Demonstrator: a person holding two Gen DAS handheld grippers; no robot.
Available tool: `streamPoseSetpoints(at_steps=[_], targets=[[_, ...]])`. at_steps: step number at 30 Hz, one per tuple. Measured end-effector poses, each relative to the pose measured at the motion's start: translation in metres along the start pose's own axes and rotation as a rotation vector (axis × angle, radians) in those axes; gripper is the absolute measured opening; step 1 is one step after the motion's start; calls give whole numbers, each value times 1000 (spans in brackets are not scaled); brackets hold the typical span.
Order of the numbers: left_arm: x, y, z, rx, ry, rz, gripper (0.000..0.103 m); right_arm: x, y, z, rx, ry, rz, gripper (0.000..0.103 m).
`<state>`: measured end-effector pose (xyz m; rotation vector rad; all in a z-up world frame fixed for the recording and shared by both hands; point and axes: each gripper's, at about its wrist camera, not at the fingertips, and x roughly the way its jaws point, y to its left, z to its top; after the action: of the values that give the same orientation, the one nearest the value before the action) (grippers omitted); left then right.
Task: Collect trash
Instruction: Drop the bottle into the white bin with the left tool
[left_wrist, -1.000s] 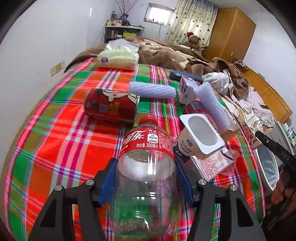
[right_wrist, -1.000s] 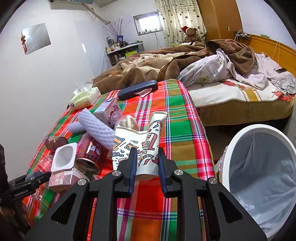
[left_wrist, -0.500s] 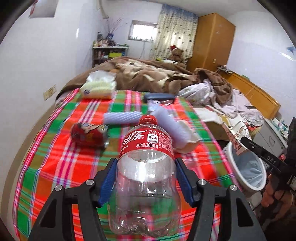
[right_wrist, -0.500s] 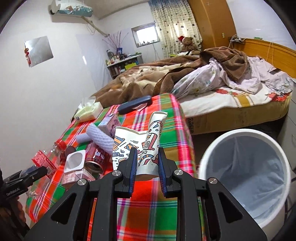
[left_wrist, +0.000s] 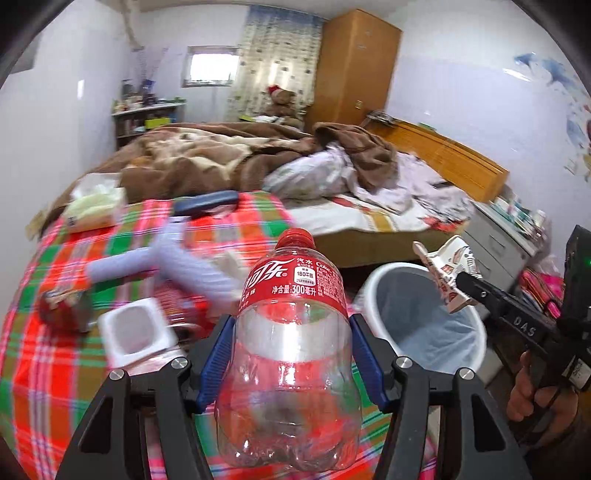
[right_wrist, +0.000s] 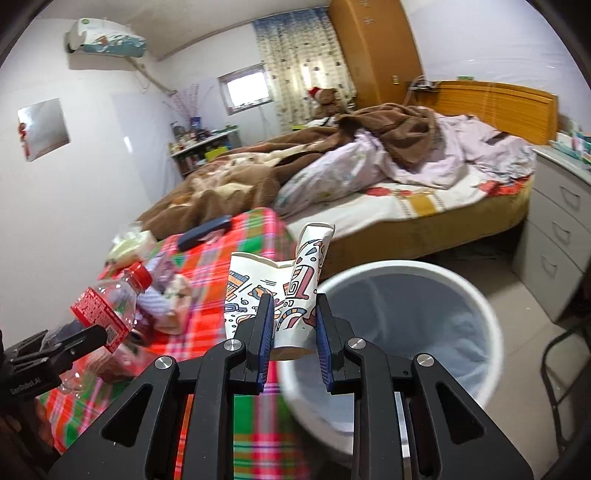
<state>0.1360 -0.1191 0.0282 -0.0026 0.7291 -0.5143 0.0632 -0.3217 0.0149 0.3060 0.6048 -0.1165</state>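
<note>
Trash bin (right_wrist: 476, 295), white, lined with a pale bag: lower right of the right wrist view, centre right of the left wrist view; mouth wide and unobstructed. Rigid wall, likely light enough to tip if knocked on the rim.

Plaid table (left_wrist: 44, 369), left half of both views, littered: white tub (left_wrist: 133, 332), red can (left_wrist: 61, 304), foam sleeves (left_wrist: 192, 267). Foam and tub judged light, soft, easily crushed.

Plastic bottle (left_wrist: 291, 354), clear, red label and cap, apparently empty: bottom centre of the left wrist view, cap pointing away from the camera. Left gripper (left_wrist: 291, 354) about half open, blue pads clamped on the body below the label. Thin wall, slippery, springy; likely to dent or squirt out under a hard squeeze. Hold at the waist looks sound.

Printed paper cup (right_wrist: 288, 295), flattened: centre of the right wrist view, overlapping the near rim of the bin. Right gripper (right_wrist: 291, 336) nearly closed, pinching its lower end. Very light, limp; may cling to the pads on release, and flutter sideways.
</note>
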Motion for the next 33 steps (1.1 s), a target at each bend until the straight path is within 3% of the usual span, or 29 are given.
streamPoseSetpoints(at_steps=[7,16,23,33], targets=[[38,-58,6,68,48,-109,62,7,-39,-7,42,43,-95,22],[93,-114,1,153,152,-177,62,24,-77,-22,63,144,-187,22],[123,-135,-3,178,201,-201,62,30,-89,-27,69,175,-183,22],[123,-137,-2,171,184,-216,66,22,-96,-27,94,155,-195,23]])
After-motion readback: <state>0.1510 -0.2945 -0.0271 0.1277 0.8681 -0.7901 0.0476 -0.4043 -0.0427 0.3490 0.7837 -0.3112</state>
